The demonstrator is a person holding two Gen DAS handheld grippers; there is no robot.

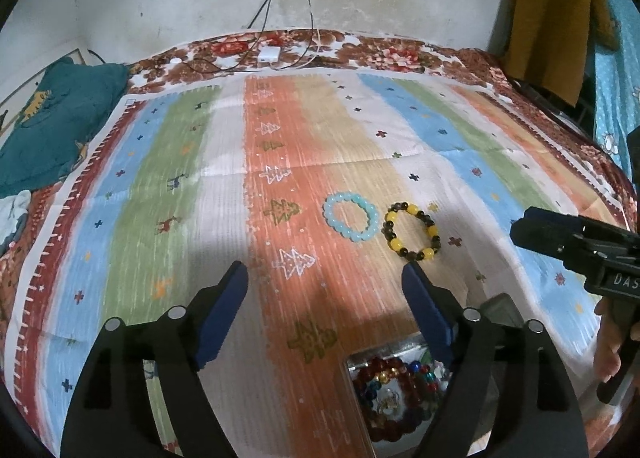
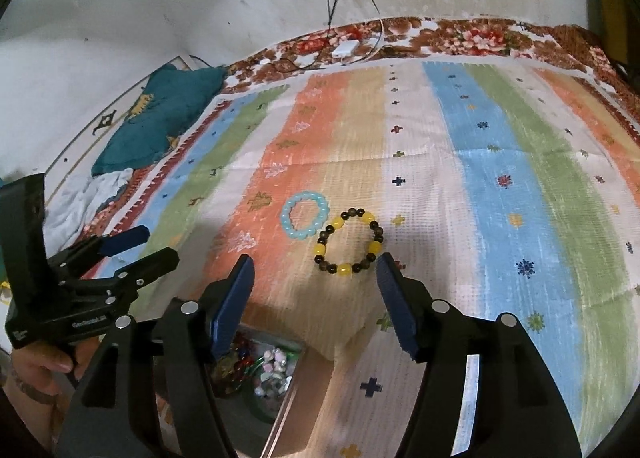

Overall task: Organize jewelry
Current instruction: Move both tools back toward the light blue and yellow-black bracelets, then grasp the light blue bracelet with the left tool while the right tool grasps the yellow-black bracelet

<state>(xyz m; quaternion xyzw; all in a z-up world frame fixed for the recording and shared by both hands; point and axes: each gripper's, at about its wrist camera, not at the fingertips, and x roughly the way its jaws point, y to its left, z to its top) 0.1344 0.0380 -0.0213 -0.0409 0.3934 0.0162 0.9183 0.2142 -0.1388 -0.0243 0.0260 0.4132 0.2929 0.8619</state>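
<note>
The right gripper, wide open and empty, should lower squarely over the yellow bracelet, avoiding the blue bracelet.

glossy beaded bracelets lie on matt woven striped cloth; matt plastic jaws.

Light: dim, warm indoor — brighter mid-bed.
Shadows: soft dark patch on the striped cloth nearest both cameras.
Blur: slight smear throughout.
Edges: strong fisheye bending, black corners.
</note>
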